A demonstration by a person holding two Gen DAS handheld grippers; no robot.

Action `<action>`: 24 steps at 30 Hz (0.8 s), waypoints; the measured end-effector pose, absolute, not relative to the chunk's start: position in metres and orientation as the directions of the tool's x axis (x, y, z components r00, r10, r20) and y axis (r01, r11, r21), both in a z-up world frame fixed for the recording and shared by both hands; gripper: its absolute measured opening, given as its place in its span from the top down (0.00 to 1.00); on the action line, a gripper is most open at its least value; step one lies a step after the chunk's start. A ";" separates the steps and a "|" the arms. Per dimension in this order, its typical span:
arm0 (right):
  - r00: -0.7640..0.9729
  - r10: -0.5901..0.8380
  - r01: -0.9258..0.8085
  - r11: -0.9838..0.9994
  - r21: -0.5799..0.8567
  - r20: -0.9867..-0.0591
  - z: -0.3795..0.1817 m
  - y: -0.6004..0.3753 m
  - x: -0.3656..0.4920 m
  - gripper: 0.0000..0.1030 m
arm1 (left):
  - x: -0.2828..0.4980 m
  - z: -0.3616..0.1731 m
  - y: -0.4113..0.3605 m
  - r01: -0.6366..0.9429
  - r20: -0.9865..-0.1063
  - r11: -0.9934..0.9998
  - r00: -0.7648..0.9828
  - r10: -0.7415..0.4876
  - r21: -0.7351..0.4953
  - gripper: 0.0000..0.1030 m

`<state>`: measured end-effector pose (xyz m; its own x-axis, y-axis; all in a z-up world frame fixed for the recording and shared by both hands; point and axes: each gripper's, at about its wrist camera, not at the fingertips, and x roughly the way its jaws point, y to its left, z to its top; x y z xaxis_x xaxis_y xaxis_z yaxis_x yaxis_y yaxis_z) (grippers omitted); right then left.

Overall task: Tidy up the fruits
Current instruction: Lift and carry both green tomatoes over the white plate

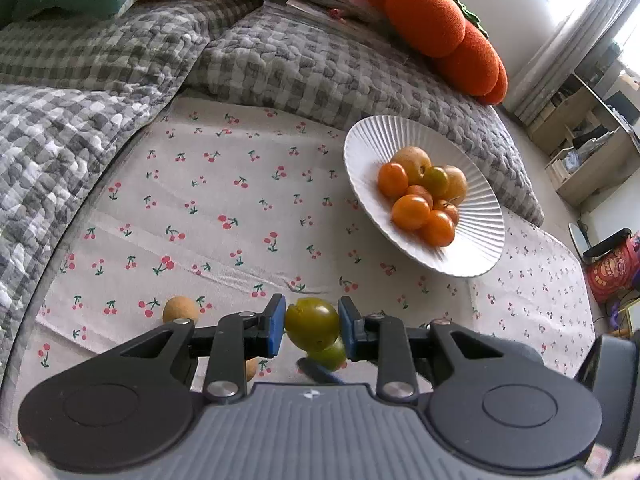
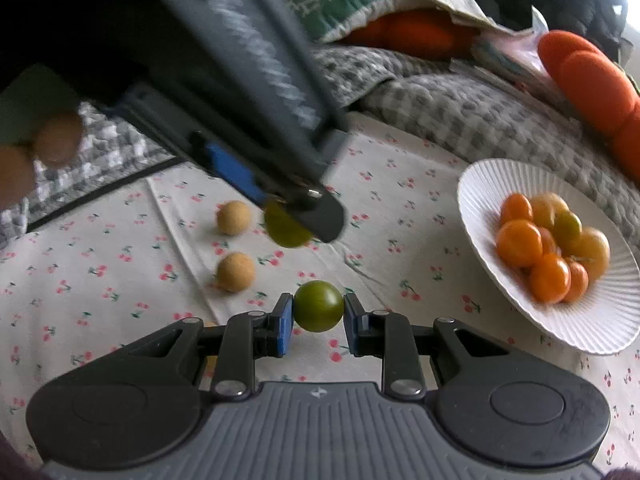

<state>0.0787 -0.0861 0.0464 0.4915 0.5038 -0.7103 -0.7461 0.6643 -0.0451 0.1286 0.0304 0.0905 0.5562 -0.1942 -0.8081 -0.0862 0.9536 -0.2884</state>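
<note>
Green fruit sits in both tongs. The left tongs are clamped on a green tomato, its blue pads pressing each side, held above a cherry-print cloth spread over a bed. From the right wrist view the same tongs reach in from the upper left, blurred, with that tomato showing below their tip.

The right tongs are closed on a second green tomato, gripped between blue pads just over the cloth. In the left wrist view this second fruit peeks out just beneath the first, partly hidden by it.

Two tan round fruits lie on the cloth to the left of the right tongs, near each other but apart. One of them shows in the left wrist view beside the left tongs' linkage; another tan edge shows lower down, mostly hidden.

A white ribbed plate rests on the cloth to the right, its far edge near a grey checked quilt. On it is a pile of orange and yellow fruits, touching each other, with one greenish one among them. The plate and its pile appear at right in the right wrist view as well.

Orange cushions lie on the quilt beyond the plate.
</note>
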 end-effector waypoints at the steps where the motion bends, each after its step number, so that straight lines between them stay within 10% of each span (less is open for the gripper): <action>1: 0.493 0.507 -0.747 0.664 -0.045 -0.707 0.048 -0.087 0.079 0.77 | 0.129 0.091 0.030 -0.085 -0.807 0.954 0.557 -0.195 -0.288 0.80; 24: 0.636 0.455 -0.569 0.822 0.020 -0.623 0.086 -0.141 0.130 0.77 | 0.173 0.119 0.020 -0.059 -0.745 0.937 0.625 -0.234 -0.343 0.80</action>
